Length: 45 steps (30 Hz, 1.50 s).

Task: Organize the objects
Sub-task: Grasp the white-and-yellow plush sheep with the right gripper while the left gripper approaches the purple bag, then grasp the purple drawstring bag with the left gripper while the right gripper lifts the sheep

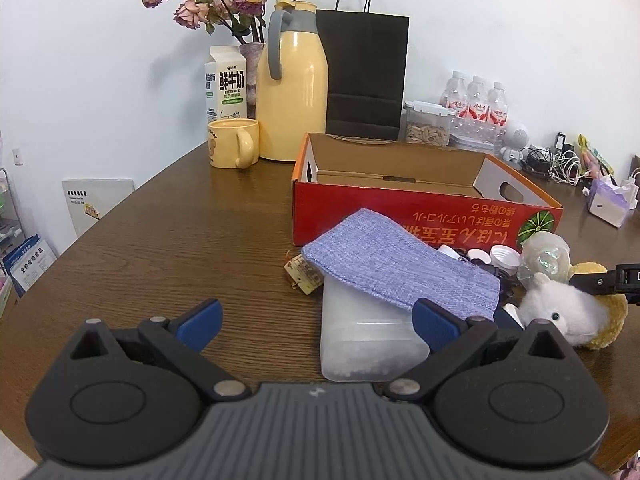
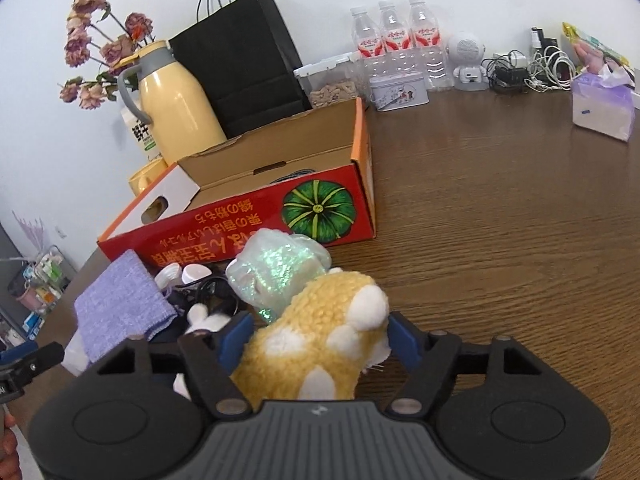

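Note:
A red cardboard box (image 1: pixel 400 216) stands open on the brown table; it also shows in the right wrist view (image 2: pixel 248 216). In front of it lies a pile: a purple cloth (image 1: pixel 396 264) draped over a frosted plastic container (image 1: pixel 368 340), white caps (image 1: pixel 504 258), a shiny plastic bag (image 2: pixel 280 268) and a yellow and white plush toy (image 2: pixel 320 344). My left gripper (image 1: pixel 316 320) is open and empty, just before the container. My right gripper (image 2: pixel 320 336) has its blue fingers on both sides of the plush toy; whether they press on it I cannot tell.
A yellow thermos (image 1: pixel 292 88), a yellow mug (image 1: pixel 234 142), a milk carton (image 1: pixel 226 84), dried roses and a black paper bag (image 1: pixel 366 76) stand behind the box. Water bottles (image 2: pixel 396 40), a tin (image 2: pixel 398 90), cables (image 2: pixel 532 68) and a tissue pack (image 2: pixel 602 108) line the back wall.

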Motion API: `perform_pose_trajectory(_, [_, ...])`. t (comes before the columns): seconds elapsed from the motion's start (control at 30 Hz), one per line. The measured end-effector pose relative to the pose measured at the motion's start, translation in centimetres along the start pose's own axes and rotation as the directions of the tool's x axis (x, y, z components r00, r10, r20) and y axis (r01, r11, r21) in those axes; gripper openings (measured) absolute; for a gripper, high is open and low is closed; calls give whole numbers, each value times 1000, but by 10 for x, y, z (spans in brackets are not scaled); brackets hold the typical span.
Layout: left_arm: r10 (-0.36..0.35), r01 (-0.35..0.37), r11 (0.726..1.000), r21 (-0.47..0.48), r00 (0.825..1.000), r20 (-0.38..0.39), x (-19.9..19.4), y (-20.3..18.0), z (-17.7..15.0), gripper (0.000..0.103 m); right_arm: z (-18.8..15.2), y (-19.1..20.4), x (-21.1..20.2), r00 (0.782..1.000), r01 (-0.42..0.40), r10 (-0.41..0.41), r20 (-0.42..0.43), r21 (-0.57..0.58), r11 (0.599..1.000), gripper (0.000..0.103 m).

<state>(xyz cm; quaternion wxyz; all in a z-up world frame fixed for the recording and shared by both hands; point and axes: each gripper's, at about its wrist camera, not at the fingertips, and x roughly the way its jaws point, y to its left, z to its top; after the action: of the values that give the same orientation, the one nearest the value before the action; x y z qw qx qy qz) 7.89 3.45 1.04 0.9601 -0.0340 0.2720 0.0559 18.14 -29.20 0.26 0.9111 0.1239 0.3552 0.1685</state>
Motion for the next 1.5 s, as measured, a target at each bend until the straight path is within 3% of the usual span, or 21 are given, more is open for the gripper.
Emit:
perform_pose_trajectory(0.2, [1, -1, 1000, 20, 1000, 9, 3, -7, 8, 103, -1, -1, -4, 999, -17, 17, 35, 20, 1000, 47])
perform_pose_trajectory(0.67, [-6, 6, 996, 88, 1000, -4, 42, -40, 23, 103, 4, 2, -37, 988, -64, 60, 144, 23, 998, 45])
perform_pose_trajectory(0.8, [42, -38, 989, 145, 999, -23, 60, -49, 21, 103, 4, 4, -41, 986, -85, 81, 148, 18, 996, 45])
perform_pose_trajectory(0.9, [22, -18, 992, 128, 999, -24, 62, -46, 18, 101, 2, 6, -40, 985, -98, 94, 142, 16, 995, 45])
perform_pose_trajectory(1.03, [-10, 12, 995, 99, 1000, -14, 57, -40, 16, 77, 1, 8, -38, 985, -105, 103, 138, 12, 994, 45])
perform_pose_trajectory(1.27, [-17, 15, 992, 128, 1000, 15, 48, -38, 13, 55, 0, 11, -36, 985, -114, 112, 132, 11, 993, 45])
perform_pose_trajectory(1.33, [-16, 10, 990, 143, 999, 39, 43, -40, 12, 38, 0, 11, -37, 985, -113, 111, 132, 12, 993, 45])
perform_pose_trajectory(1.37, [-10, 3, 989, 147, 999, 46, 40, -41, 13, 36, 0, 11, -37, 985, -112, 110, 133, 12, 994, 45])
perform_pose_trajectory(1.43, [-7, -3, 987, 163, 998, 58, 37, -42, 14, 15, -1, 11, -38, 985, -111, 108, 135, 13, 994, 45])
perform_pose_trajectory(1.5, [-25, 16, 986, 167, 999, 49, 36, -41, 14, 5, -1, 12, -40, 985, -112, 110, 137, 12, 994, 45])
